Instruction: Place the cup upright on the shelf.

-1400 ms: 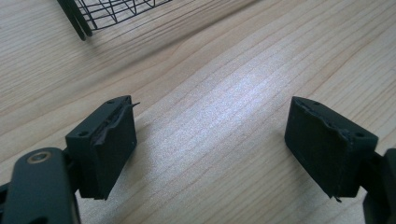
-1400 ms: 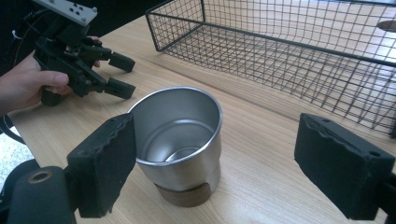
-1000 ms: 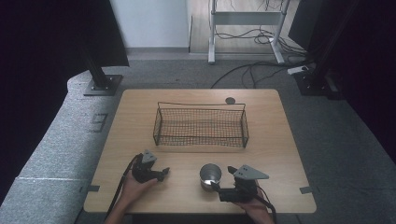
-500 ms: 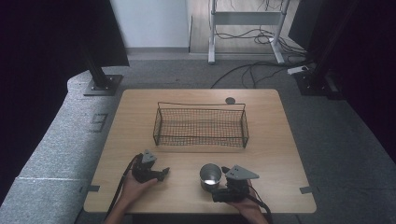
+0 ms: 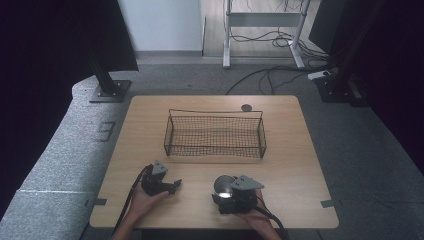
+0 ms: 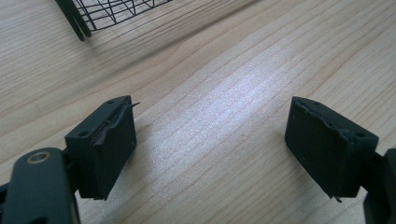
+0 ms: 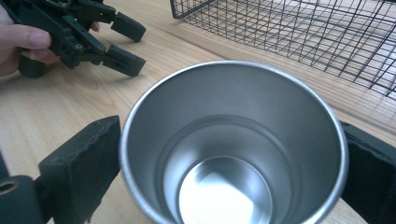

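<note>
A shiny steel cup (image 5: 223,184) stands upright on the wooden table (image 5: 295,165) near its front edge. My right gripper (image 5: 223,190) reaches it from the right, and the cup (image 7: 233,154) sits between its two black pads (image 7: 84,163), empty inside. The jaws have just been opening; the pads stand close beside the cup's wall without a clear squeeze. To the left, my left gripper (image 5: 172,186) rests low on the table in a hand, open wide, with bare wood between its pads (image 6: 109,144). It also appears as the left gripper (image 7: 137,45) in the right gripper view.
A black wire basket (image 5: 215,135) stands empty in the middle of the table, behind both grippers; its mesh is the wire basket (image 7: 303,32) close beyond the cup. A small dark disc (image 5: 246,107) lies at the far edge. Grey floor and cables surround the table.
My right gripper has slid left and down toward the cup, and its jaws now straddle it. The left gripper and the basket have kept still.
</note>
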Demonstrator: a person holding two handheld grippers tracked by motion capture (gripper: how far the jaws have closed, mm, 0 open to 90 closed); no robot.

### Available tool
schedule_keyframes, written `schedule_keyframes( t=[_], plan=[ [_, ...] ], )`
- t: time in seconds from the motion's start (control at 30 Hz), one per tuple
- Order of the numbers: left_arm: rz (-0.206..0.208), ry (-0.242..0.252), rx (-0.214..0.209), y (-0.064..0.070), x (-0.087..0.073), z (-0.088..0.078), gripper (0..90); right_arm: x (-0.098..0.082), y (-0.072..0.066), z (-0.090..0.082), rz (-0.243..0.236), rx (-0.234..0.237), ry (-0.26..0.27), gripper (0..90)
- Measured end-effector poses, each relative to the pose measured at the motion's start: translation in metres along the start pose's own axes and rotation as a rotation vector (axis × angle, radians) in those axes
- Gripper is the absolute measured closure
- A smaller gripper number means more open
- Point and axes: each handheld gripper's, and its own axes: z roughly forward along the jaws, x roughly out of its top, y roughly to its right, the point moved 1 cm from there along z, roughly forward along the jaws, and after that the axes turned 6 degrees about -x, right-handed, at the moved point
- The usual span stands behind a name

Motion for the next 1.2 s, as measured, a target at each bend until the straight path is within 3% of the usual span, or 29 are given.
schedule_keyframes(
  t=[0.17, 0.27, 0.47, 0.57, 0.7, 1.2],
  plan=[
    [0.002, 0.0, -0.002, 0.0, 0.0, 0.0, 16.4, -0.001, 0.0, 0.001, -0.01, -0.012, 0.009, 13.0],
    [0.002, 0.0, -0.003, 0.0, 0.0, 0.0, 16.4, 0.0, -0.001, 0.001, -0.009, -0.036, 0.006, 13.7],
    [0.002, 0.0, -0.003, 0.0, 0.0, 0.0, 16.4, 0.0, 0.002, 0.0, -0.017, -0.032, 0.0, 14.2],
    [0.002, 0.0, -0.003, 0.0, 0.0, 0.0, 16.4, 0.001, 0.005, -0.002, 0.001, -0.055, 0.01, 14.3],
    [0.003, 0.0, -0.003, 0.0, 0.0, 0.0, 16.4, 0.005, 0.009, -0.007, 0.024, -0.049, 0.027, 14.4],
    [0.004, -0.002, -0.003, 0.0, 0.0, 0.0, 16.5, 0.021, 0.013, -0.022, -0.014, -0.034, 0.082, 14.4]
  ],
)
